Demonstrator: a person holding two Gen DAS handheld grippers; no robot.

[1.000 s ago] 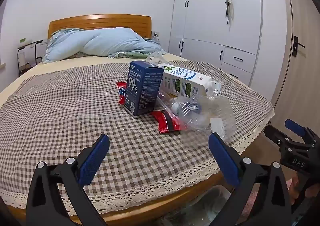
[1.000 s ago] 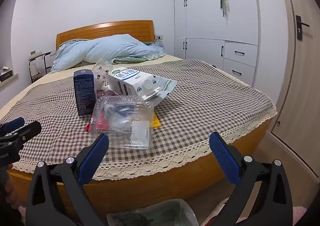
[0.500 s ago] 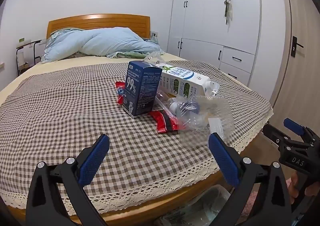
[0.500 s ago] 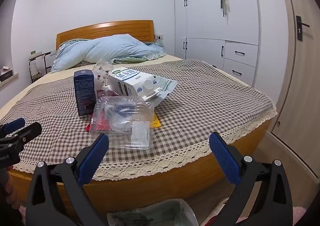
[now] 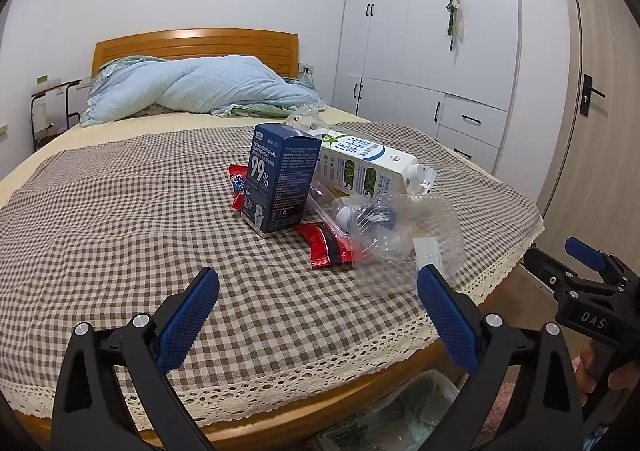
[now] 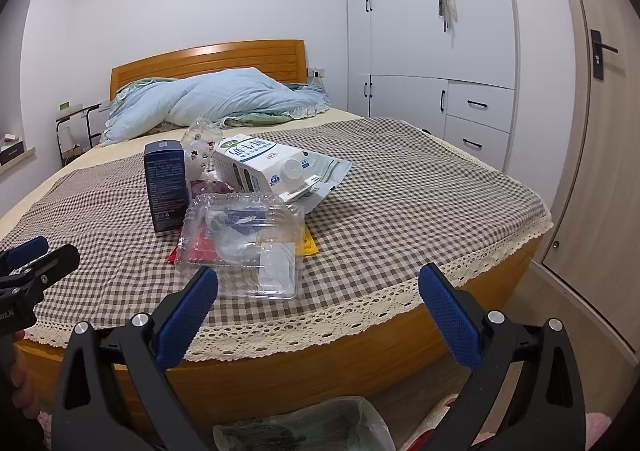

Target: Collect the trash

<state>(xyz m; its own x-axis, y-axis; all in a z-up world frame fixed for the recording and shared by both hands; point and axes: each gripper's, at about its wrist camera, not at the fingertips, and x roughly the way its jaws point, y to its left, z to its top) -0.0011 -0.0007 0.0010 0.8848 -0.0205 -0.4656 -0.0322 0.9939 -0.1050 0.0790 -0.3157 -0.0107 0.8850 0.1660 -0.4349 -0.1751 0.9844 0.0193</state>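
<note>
Two grippers hang level off the foot of the bed, both aimed over the mattress toward the headboard: the left gripper (image 5: 318, 293) with its blue pads spread wide and nothing between them, the right gripper (image 6: 318, 291) likewise gaping and empty. In the left wrist view the right gripper sits low at the right edge with a hand (image 5: 600, 365) gripping beneath it; in the right wrist view the left one pokes in at the left edge. On the checked bedspread (image 5: 120, 219) the trash lies in one cluster near the foot end, ahead of both tools and touched by neither. One dark blue box (image 5: 282, 181) stands upright, long axis vertical. One white milk carton (image 6: 256, 167) lies on its side just behind, long axis running toward the foot of the bed, its capped spout end nearest the right gripper. One clear plastic clamshell tray (image 6: 244, 247) lies flat closest to the edge, over a crumpled clear bottle. One red wrapper (image 5: 332, 249) pokes out beside the tray, and another red wrapper (image 5: 238, 191) peeks from behind the box. One clear printed bag (image 6: 200, 149) stands crumpled behind the carton. One bag-lined bin (image 6: 304, 429) sits on the floor below the bed edge
</note>
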